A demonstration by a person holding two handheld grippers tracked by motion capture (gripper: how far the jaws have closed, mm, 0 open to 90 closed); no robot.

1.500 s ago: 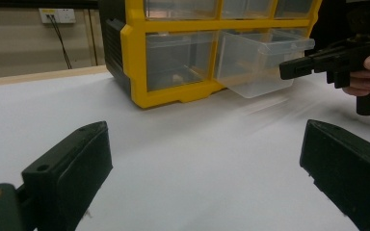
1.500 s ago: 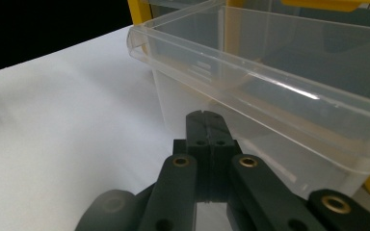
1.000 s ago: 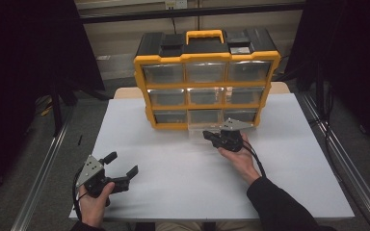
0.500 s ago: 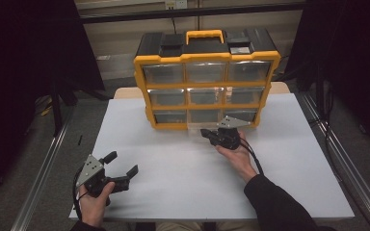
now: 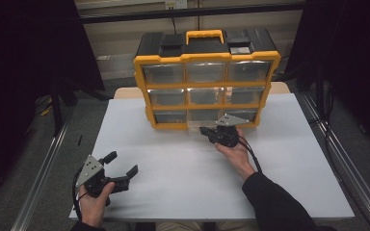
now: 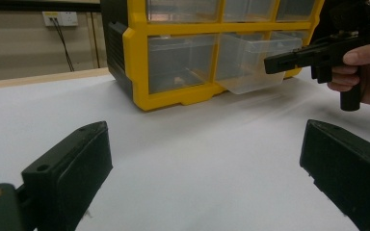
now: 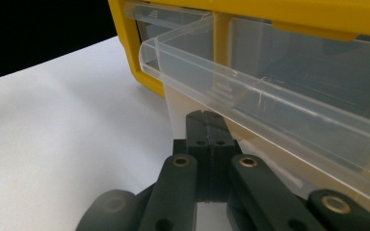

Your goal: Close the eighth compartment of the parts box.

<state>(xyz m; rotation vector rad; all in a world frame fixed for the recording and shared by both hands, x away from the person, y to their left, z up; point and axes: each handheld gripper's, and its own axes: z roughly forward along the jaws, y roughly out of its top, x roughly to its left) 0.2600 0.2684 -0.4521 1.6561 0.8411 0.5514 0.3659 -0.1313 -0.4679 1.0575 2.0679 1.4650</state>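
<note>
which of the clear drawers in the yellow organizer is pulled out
The bottom-row middle clear plastic drawer of the yellow organizer, sticking out at the right gripper; the others sit flush.

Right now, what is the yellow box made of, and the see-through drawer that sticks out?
The yellow box looks like hard moulded plastic, smooth with a dull shine, with rounded corners. The see-through drawer seems thin clear plastic: you can see through its walls, and its rim catches the light. It could be another clear material, but plastic fits best.

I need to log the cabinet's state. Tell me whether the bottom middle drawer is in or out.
Out, partway. The drawer juts past the cabinet front in the left gripper view, and its clear rim overhangs the shut right tongs, which seem to grip its front.
</note>
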